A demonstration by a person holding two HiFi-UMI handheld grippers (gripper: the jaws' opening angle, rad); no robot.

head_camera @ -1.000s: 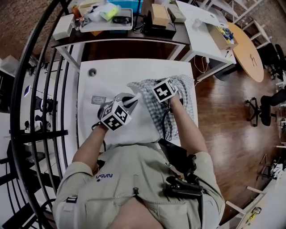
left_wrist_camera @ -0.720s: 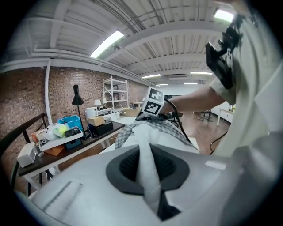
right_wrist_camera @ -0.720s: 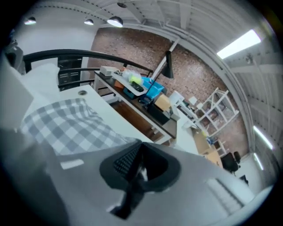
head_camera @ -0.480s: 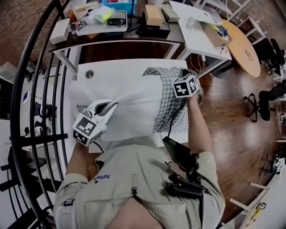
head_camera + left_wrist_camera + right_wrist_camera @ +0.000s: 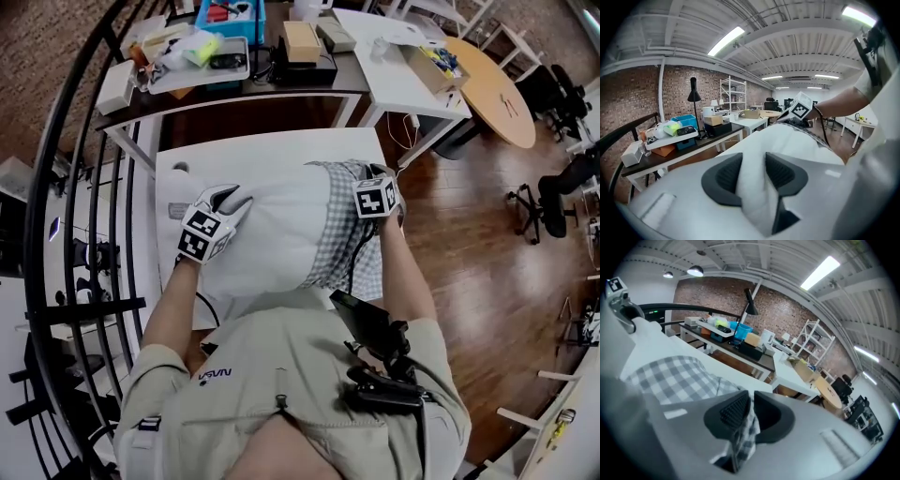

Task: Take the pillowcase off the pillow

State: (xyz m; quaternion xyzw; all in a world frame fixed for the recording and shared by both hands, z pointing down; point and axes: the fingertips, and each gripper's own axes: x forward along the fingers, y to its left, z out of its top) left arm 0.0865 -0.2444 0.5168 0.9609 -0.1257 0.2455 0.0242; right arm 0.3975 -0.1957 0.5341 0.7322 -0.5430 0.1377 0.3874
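You hold the left gripper (image 5: pixel 230 195) at the left end of the white soft pillow (image 5: pixel 272 234), which lies across the white rectangular table (image 5: pixel 262 150) directly in front of you. In the left gripper view, a thick fold of the pillow's white fabric fills the gap at the left gripper (image 5: pixel 753 171) and touches both dark ribbed pads. These jaws have just been opening and stand partly apart, with the fold gripped between them.

You hold the right gripper (image 5: pixel 375 173) at the right end of the pillow, on the grey-and-white checked fabric pillowcase (image 5: pixel 342 239). The pillowcase covers only the right-hand part of the pillow and is bunched there. The larger left-hand part is bare white. In the right gripper view, a narrow strip of the checked pillowcase (image 5: pixel 670 373) hangs down through the right gripper (image 5: pixel 749 411). These jaws have just been opening a little and stand nearly together, and both pads press on the strip.

The two grippers are well apart, one at each end of the pillow. Both of your forearms reach forward over the near edge of the table
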